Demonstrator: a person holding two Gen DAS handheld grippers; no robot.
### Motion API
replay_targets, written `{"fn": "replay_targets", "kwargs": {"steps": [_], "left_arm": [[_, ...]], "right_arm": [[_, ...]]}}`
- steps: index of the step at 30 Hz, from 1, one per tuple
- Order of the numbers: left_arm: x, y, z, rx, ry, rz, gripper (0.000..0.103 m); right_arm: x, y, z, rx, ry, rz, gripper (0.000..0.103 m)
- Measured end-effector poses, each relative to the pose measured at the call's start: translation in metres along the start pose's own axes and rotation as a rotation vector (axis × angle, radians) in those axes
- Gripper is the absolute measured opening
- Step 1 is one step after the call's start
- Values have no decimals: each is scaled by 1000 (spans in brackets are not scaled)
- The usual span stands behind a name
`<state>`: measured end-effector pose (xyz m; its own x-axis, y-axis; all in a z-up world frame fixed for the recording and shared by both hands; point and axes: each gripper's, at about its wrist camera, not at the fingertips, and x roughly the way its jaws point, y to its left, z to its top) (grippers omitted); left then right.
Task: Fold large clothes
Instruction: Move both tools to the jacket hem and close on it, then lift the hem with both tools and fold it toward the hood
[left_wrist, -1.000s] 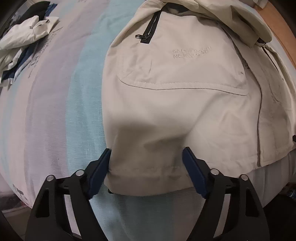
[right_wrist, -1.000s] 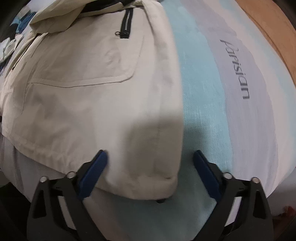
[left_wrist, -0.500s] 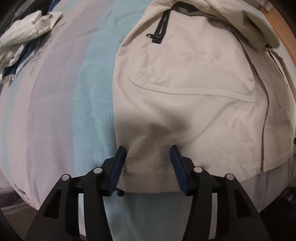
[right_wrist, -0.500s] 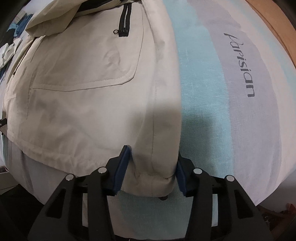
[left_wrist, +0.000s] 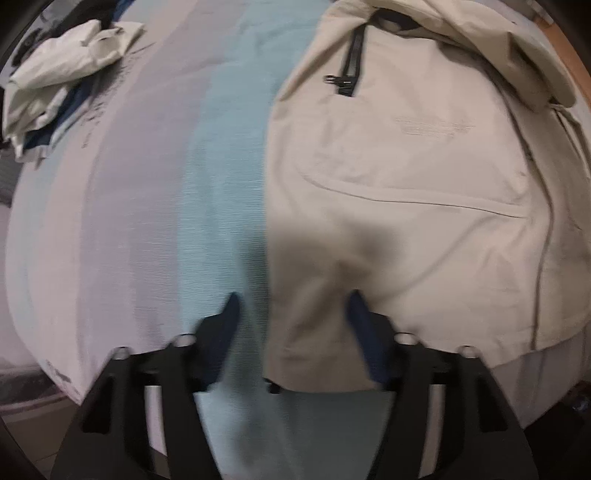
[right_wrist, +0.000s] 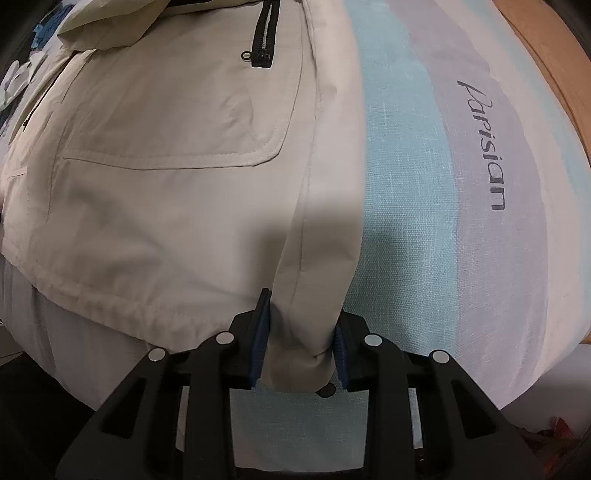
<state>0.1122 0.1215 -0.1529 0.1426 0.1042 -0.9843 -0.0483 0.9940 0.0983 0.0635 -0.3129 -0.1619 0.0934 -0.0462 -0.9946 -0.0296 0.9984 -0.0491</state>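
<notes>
A beige jacket (left_wrist: 406, 177) with pockets and black zips lies spread on a striped bed sheet (left_wrist: 147, 221). My left gripper (left_wrist: 291, 314) is open over the jacket's near left hem corner, its blue fingers on either side of it; the view is blurred. In the right wrist view the jacket (right_wrist: 177, 166) fills the left half. My right gripper (right_wrist: 301, 332) is shut on the jacket's near right hem corner, which bunches between the blue pads.
A pile of white and dark blue clothes (left_wrist: 62, 85) lies at the far left of the bed. The sheet (right_wrist: 461, 221) bears the word "Parisian". A wooden bed frame (right_wrist: 546, 66) runs along the far right. The bed's near edge is just below both grippers.
My right gripper has closed on the jacket's right hem corner. My left gripper narrowed on the left hem corner, then opened wider again and shifted left.
</notes>
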Motion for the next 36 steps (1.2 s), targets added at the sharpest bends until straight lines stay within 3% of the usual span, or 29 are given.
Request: {"fn": "replay_targets", "kwargs": {"steps": [2, 9, 12, 21, 26, 31, 36], "left_arm": [[4, 3, 0, -21, 17, -28, 67], [9, -16, 6, 58, 27, -115, 56], [11, -16, 9, 47, 34, -132, 51], [7, -8, -3, 61, 39, -117, 29], [-5, -15, 3, 71, 50, -100, 16], [-15, -30, 13, 102, 87, -60, 11], [-35, -52, 32, 130, 132, -27, 11]], "right_arm": [[5, 18, 10, 8, 0, 0, 29], [6, 20, 2, 25, 5, -6, 31], [13, 17, 6, 21, 3, -7, 32], [13, 17, 3, 32, -3, -8, 35], [9, 16, 5, 37, 6, -3, 26], [0, 10, 13, 61, 46, 36, 15], [-15, 4, 25, 45, 102, 74, 14]]}}
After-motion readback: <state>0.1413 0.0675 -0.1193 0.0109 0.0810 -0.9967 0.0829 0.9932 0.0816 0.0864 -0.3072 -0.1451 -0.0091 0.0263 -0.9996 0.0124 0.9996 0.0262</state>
